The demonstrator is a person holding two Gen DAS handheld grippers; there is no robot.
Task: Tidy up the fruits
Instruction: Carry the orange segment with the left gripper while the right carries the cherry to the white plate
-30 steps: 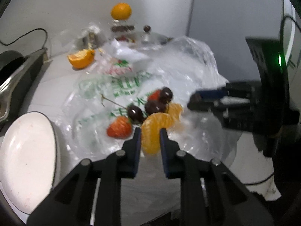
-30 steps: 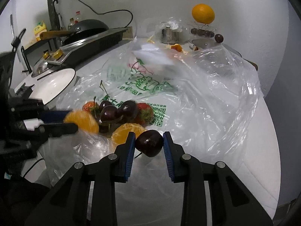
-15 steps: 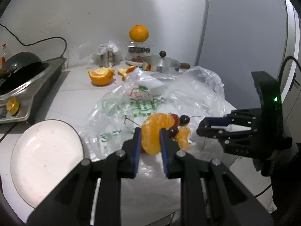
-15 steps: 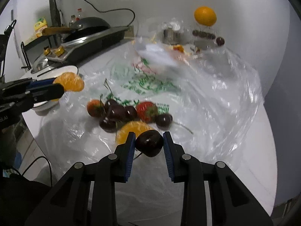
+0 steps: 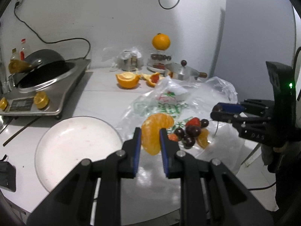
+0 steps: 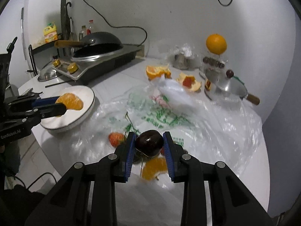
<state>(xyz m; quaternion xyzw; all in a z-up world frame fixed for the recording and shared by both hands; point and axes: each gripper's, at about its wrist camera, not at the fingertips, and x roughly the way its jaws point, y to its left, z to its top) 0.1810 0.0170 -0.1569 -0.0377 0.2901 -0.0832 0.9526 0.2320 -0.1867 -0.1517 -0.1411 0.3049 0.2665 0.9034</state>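
My left gripper point(image 5: 150, 135) is shut on a peeled orange piece point(image 5: 156, 130), held in the air beside the white plate point(image 5: 62, 143). From the right wrist view, that orange piece point(image 6: 70, 101) hangs over the plate point(image 6: 84, 96). My right gripper point(image 6: 149, 140) is shut on a dark cherry point(image 6: 149, 143), lifted above the clear plastic bag point(image 6: 169, 116). On the bag lie a strawberry point(image 6: 116, 139), more cherries point(image 5: 191, 130) and another orange piece point(image 6: 154, 167). In the left wrist view the right gripper point(image 5: 219, 111) hovers right of this fruit pile.
An induction cooker with a dark wok point(image 5: 43, 71) stands at the back left. Orange peels point(image 5: 128, 78), a lidded steel pot point(image 5: 180, 72), and a whole orange point(image 5: 161, 41) atop a jar stand at the back. The table's rounded front edge is close below both grippers.
Both grippers rose from the bag with their fruit. The left one carried the orange piece leftward until it came over the plate; the right one lifted the cherry above the pile.
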